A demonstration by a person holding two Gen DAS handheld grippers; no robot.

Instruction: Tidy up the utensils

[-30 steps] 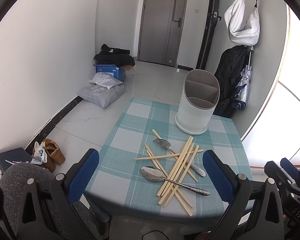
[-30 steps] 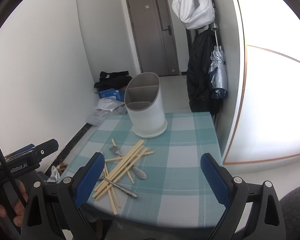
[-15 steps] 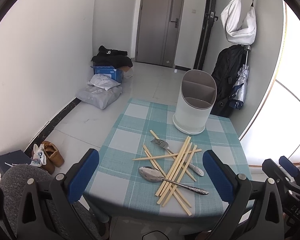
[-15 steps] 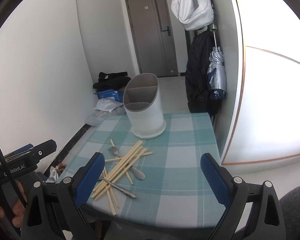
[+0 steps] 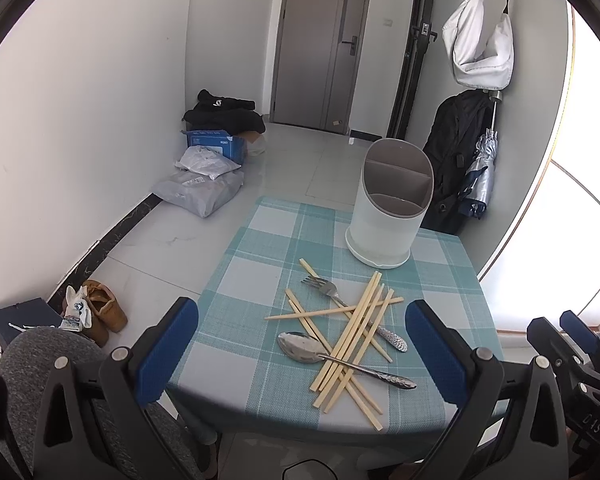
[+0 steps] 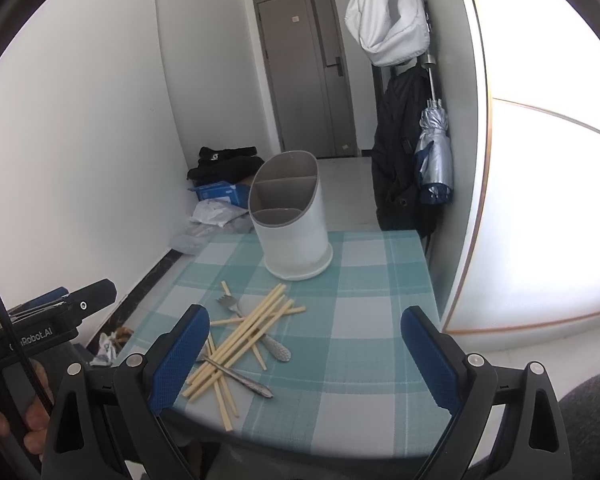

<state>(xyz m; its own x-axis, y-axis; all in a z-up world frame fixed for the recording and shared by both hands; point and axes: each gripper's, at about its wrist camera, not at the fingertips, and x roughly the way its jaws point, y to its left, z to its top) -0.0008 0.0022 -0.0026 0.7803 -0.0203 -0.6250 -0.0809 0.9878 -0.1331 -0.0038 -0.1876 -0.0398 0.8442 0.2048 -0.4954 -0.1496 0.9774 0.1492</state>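
A white utensil holder (image 5: 388, 212) (image 6: 290, 220) with divided compartments stands empty at the far side of the teal checked table (image 5: 260, 296) (image 6: 364, 320). Nearer lie several wooden chopsticks (image 5: 356, 332) (image 6: 244, 336) in a crossed heap, over a metal fork (image 5: 324, 290) (image 6: 226, 304) and a metal spoon (image 5: 304, 348). My left gripper (image 5: 302, 354) hovers open above the table's near edge, with the heap between its blue pads. My right gripper (image 6: 306, 356) is open too, the heap by its left pad. Neither holds anything.
Bags, a blue box (image 5: 216, 144) and dark clothes lie on the floor by the left wall. Shoes (image 5: 100, 308) sit near the table's left. A black coat (image 5: 456, 160), umbrella and white bag hang on the right. A grey chair (image 5: 48, 360) is at lower left.
Both grippers have drawn slightly closer over the table, so the utensils sit a little higher and nearer in view. Nothing on the table has moved.
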